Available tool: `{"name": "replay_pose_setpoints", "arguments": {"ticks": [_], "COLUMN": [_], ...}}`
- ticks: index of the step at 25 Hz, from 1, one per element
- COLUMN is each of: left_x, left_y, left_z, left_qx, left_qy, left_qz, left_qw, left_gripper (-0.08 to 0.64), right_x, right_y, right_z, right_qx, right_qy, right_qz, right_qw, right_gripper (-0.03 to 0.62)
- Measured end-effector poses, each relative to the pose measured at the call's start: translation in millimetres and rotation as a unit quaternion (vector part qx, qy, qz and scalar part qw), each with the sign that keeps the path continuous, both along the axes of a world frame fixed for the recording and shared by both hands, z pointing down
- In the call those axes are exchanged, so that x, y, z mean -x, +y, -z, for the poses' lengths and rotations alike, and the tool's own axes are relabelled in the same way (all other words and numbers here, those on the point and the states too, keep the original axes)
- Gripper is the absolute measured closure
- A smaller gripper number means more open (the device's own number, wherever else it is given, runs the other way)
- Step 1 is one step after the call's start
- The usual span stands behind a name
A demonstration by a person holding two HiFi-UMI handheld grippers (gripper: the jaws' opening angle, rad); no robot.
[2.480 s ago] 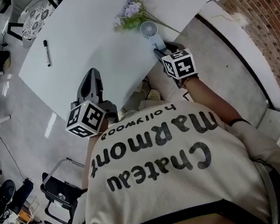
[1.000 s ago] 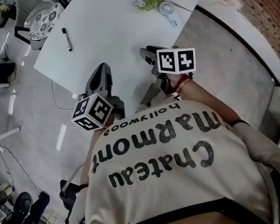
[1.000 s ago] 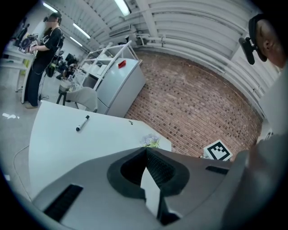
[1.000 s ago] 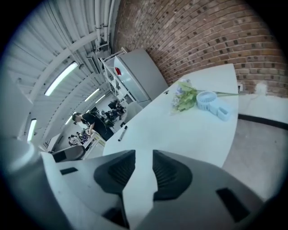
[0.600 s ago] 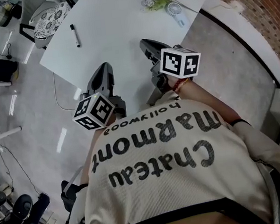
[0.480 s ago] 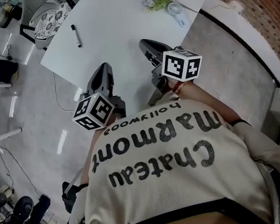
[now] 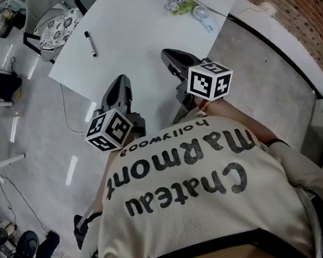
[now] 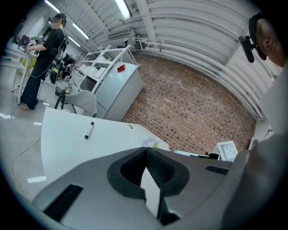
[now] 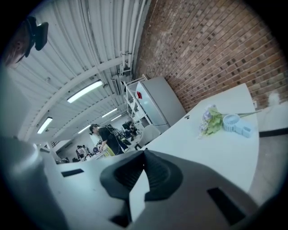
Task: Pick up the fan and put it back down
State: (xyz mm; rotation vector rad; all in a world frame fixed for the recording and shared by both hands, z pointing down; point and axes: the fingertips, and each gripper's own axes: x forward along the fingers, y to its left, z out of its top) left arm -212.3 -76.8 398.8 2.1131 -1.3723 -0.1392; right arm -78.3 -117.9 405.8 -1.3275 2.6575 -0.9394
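The small light-blue hand fan (image 7: 202,15) lies flat on the white table (image 7: 132,35) near its far right edge, beside a bunch of artificial flowers (image 7: 178,1). In the right gripper view the fan (image 9: 237,123) rests well ahead of the jaws, untouched. My right gripper (image 7: 167,53) is shut with nothing in it and hovers over the near part of the table. Its tips (image 9: 144,152) meet. My left gripper (image 7: 121,79) hangs at the table's near edge, shut and holding nothing, its tips (image 8: 146,150) touching.
A black marker (image 7: 90,44) lies at the table's left side. A chair with a patterned cushion (image 7: 59,30) stands beyond the left corner. A brick wall (image 7: 299,15) runs along the right. A person (image 8: 45,58) stands far off by white cabinets (image 8: 117,94).
The right gripper, earlier at the fan's handle, has let go, drawn back toward my body and risen. The fan stays on the table. The left gripper shifted slightly.
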Motion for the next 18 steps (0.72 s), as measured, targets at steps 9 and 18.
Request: {"name": "replay_pose_setpoints", "arguments": {"ticks": [9,18], "left_x": [3.6,15.5], "left_y": [-4.8,-13.8], "left_z": [-5.2,0.1], "left_qx": [-0.004,-0.013], "left_qy": [0.004,0.012], "left_qz": [0.002,0.01], "left_qw": [1.0,0.9998], "left_gripper": [0.56,0.56], "right_x": [0.9,10.8], "right_y": [3.5,-0.3], "right_z": [-10.8,-2.6], "right_qx": [0.004,-0.019], "right_qy": [0.014,0.042], "right_qz": [0.005,0.022], "right_qw": [1.0,0.999], "right_gripper": [0.589,0.589]}}
